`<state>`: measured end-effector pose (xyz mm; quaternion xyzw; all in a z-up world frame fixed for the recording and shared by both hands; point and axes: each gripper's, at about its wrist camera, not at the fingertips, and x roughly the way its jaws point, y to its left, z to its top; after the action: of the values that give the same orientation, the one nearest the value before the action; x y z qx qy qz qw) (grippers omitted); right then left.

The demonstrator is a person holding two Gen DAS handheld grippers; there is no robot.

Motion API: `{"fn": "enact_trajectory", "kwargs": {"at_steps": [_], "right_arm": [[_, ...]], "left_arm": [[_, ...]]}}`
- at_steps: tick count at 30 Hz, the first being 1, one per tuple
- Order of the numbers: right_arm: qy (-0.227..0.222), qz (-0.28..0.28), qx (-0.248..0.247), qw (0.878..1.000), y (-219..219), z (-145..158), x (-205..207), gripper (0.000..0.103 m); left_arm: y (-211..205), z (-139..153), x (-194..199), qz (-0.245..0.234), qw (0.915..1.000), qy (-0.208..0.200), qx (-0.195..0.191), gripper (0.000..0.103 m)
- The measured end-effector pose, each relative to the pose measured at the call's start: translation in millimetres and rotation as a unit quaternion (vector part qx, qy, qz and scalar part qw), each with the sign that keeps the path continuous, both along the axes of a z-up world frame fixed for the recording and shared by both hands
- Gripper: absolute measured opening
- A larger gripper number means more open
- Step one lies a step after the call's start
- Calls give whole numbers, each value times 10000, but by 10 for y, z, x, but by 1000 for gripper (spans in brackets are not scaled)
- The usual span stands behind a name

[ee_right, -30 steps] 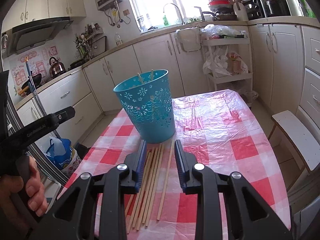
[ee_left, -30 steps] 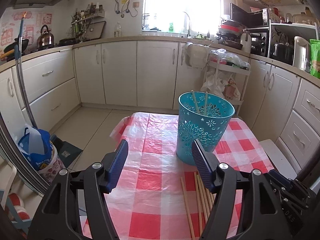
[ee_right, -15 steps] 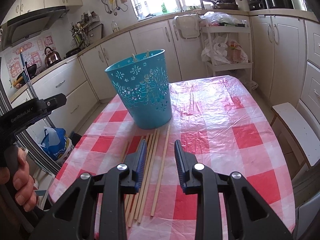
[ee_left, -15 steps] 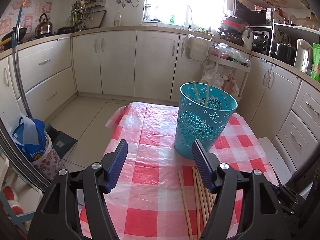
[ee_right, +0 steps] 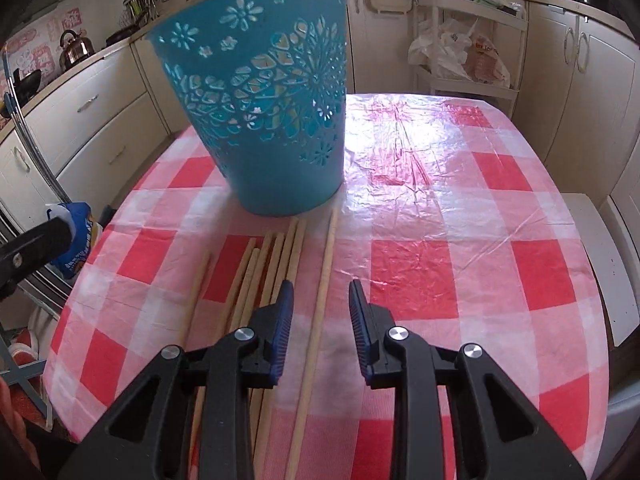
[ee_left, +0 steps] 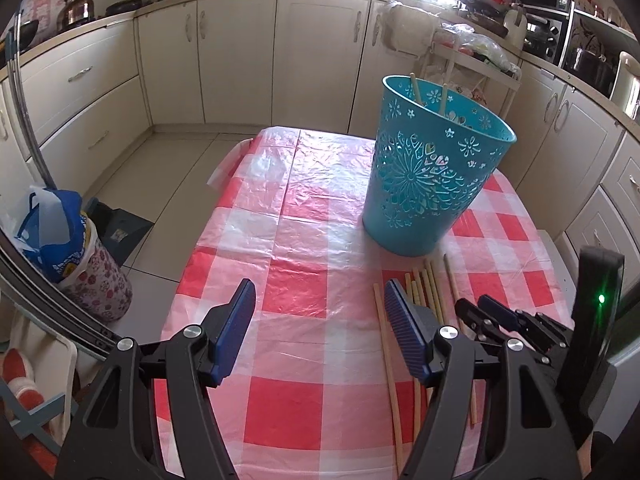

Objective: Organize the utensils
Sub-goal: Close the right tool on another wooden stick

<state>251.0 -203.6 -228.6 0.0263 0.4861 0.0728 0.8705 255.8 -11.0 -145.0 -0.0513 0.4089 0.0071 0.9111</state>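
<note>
My right gripper [ee_right: 320, 304] hangs partly open and empty over the desk's red-and-white checked plastic cloth [ee_right: 420, 280], one lone pale wooden chopstick [ee_right: 320, 300] lying between its blue pads but untouched. My left gripper [ee_left: 318, 312] stands wider, holding nothing, with the loose bundle of wooden chopsticks [ee_left: 424, 292] just to its right. Beyond them stands the teal perforated plastic basket [ee_left: 428, 176], upright, two chopsticks [ee_left: 416, 90] poking from it.
</note>
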Motion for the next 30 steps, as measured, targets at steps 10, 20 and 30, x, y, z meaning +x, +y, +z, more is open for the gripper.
{"fn": "enact_trajectory", "kwargs": {"at_steps": [10,20,30], "right_arm": [[190,145,-380,9990,-70,-96,70,6],[381,-130,346,9986,-464,-36,-165,6],[283,21,59,9996,-362,-40,-139,6]], "left_arm": [[-234,-261,182,-344,9980,413,343,63],[-640,-657,370,-614,9920,881,662,63],[-677,-784,399,-610,9910,986,667,63]]}}
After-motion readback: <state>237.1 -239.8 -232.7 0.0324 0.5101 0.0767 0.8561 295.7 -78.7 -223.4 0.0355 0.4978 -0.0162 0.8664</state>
